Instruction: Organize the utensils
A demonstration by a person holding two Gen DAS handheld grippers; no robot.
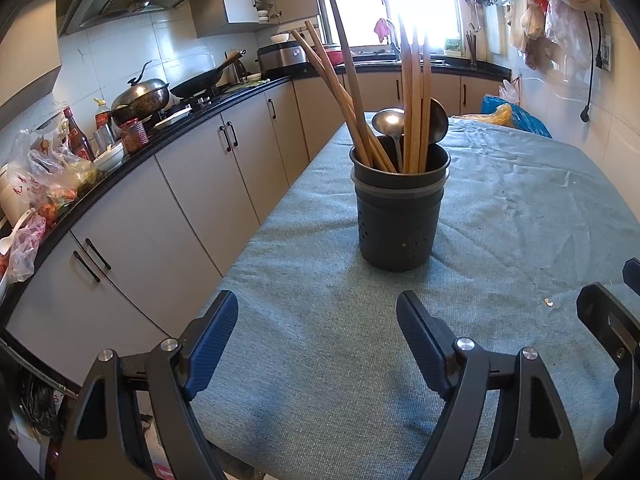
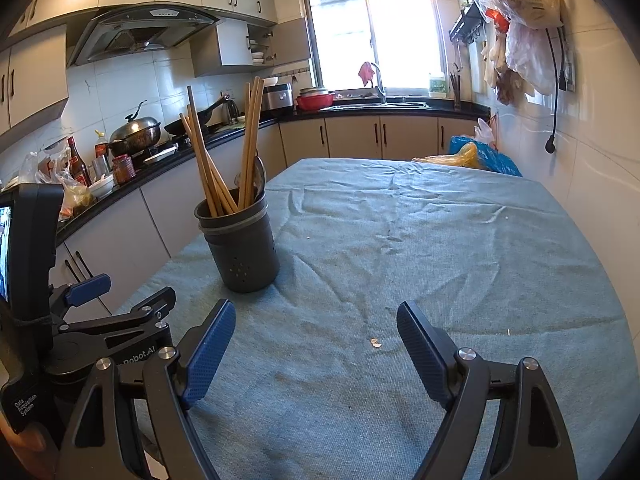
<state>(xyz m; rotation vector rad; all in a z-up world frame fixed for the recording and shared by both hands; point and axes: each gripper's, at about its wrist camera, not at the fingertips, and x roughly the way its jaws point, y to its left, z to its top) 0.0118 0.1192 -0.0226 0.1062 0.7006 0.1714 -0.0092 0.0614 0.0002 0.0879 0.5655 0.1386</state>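
Observation:
A dark round utensil holder [image 1: 400,216] [image 2: 240,248] stands upright on the table under a blue-green cloth [image 1: 500,240] [image 2: 420,240]. Several long wooden chopsticks [image 1: 416,100] [image 2: 250,140] and metal spoons [image 1: 388,122] stick out of it. My left gripper [image 1: 316,312] hovers open over the cloth, short of the holder, nothing between its fingers. My right gripper [image 2: 316,316] is open too, with the holder ahead to its left. In the right wrist view the left gripper [image 2: 120,300] shows at the left edge; in the left wrist view the right gripper's finger [image 1: 604,320] shows at the right.
A black counter [image 1: 132,152] [image 2: 168,152] with a wok [image 1: 140,96], bottles and bags runs along the left, cabinets below it. A sink [image 2: 372,102] sits under the window. A blue bag [image 2: 488,156] lies at the table's far end. Small crumbs [image 2: 375,343] lie on the cloth.

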